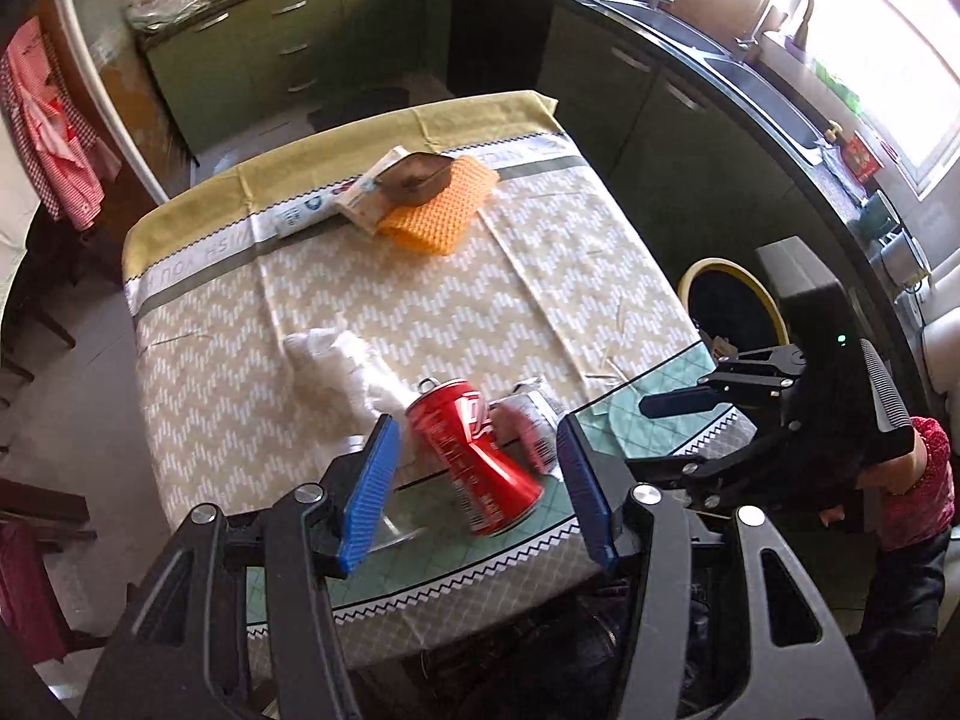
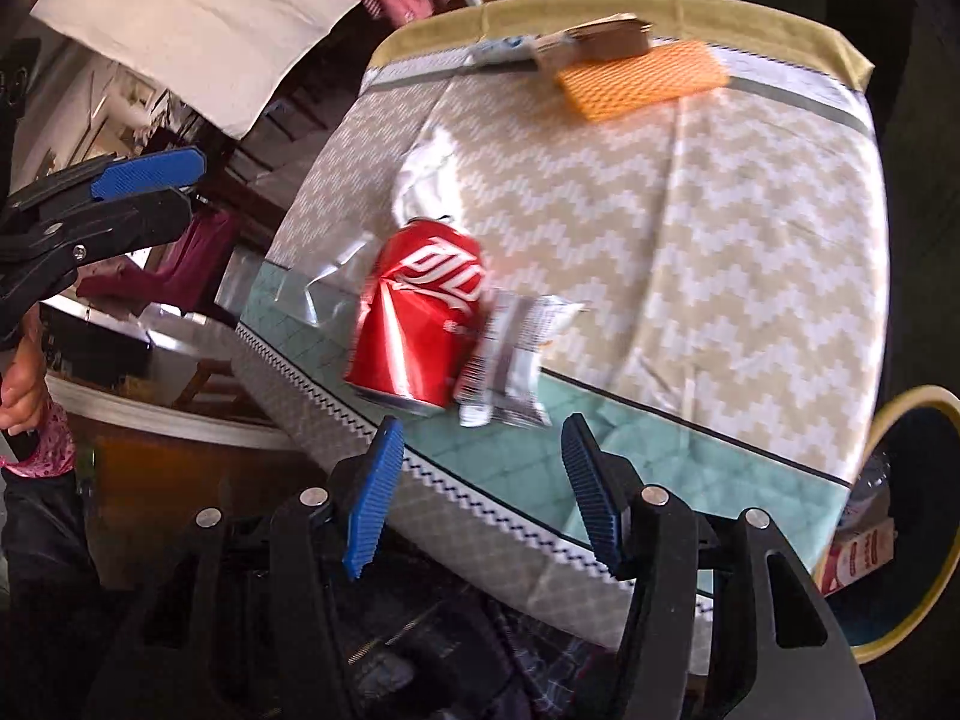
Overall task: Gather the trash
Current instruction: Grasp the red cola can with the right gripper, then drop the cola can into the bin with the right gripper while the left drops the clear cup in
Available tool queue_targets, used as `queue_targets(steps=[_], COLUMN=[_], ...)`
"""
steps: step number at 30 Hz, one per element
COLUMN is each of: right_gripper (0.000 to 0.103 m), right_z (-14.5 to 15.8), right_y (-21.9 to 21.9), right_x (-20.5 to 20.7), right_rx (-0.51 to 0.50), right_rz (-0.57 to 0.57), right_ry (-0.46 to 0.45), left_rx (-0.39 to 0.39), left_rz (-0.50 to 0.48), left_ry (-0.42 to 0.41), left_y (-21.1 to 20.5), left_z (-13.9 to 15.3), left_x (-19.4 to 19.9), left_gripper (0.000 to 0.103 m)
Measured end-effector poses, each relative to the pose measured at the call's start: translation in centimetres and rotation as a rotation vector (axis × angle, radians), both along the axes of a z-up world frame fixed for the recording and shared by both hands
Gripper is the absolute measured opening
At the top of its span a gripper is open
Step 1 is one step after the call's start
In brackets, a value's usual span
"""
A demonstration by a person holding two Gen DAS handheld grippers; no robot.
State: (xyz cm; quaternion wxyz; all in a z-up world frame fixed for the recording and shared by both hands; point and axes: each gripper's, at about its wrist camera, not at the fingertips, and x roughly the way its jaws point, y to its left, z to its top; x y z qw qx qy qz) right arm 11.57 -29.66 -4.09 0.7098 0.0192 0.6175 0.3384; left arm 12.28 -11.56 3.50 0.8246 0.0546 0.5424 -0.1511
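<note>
A dented red soda can [image 1: 474, 456] lies on its side near the table's front edge, between the open fingers of my left gripper [image 1: 477, 480], not gripped. A crumpled silver wrapper [image 1: 531, 420] lies against its right side, and crumpled white tissue [image 1: 342, 363] lies to its left. In the right wrist view the can [image 2: 420, 318] and wrapper [image 2: 516, 354] lie just ahead of my open, empty right gripper [image 2: 483, 486], which is off the table's edge. The right gripper also shows in the left wrist view [image 1: 774, 387]. A bin [image 2: 900, 516] with a yellow rim stands right of the table.
At the table's far end lie an orange cloth [image 1: 441, 210], an open carton [image 1: 390, 183] and a flat packet [image 1: 306, 213]. The bin [image 1: 735, 300] holds some trash. Green kitchen cabinets [image 1: 270, 42] and a sink counter [image 1: 720, 48] surround the patterned tablecloth [image 1: 420, 300].
</note>
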Motion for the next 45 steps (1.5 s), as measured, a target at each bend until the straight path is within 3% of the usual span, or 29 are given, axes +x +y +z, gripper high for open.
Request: queue_targets(steps=[5, 11, 18, 24, 32, 45], right_gripper=[0.062, 0.062, 0.062, 0.061, 0.051, 0.048], right_z=[-1.3, -2.9, -5.5, -7.5, -7.0, -1.4], right_y=[7.0, 11.5, 13.9, 14.5, 12.9, 1.8], right_x=[0.9, 2.6, 3.4, 3.4, 3.7, 0.2], right_rx=[-0.116, -0.264, -0.371, -0.394, -0.272, 0.073], right_rz=[0.039, 0.039, 0.053, 0.062, 0.046, -0.061], right_ry=[0.036, 0.058, 0.1, 0.149, 0.153, 0.174], left_rx=[-0.005, -0.019, -0.039, -0.041, 0.0, 0.072], left_rz=[0.033, 0.047, 0.089, 0.107, 0.111, 0.112], left_ry=[-0.015, -0.019, -0.018, -0.011, 0.044, 0.281], left_y=[3.5, 6.1, 9.0, 10.3, 9.7, 5.9], left_z=[0.1, -0.3, -1.2, -1.9, -4.0, -10.8], left_x=[-1.0, -1.9, -2.4, -2.6, -1.6, 2.5], left_gripper=[0.055, 0.055, 0.056, 0.056, 0.06, 0.06])
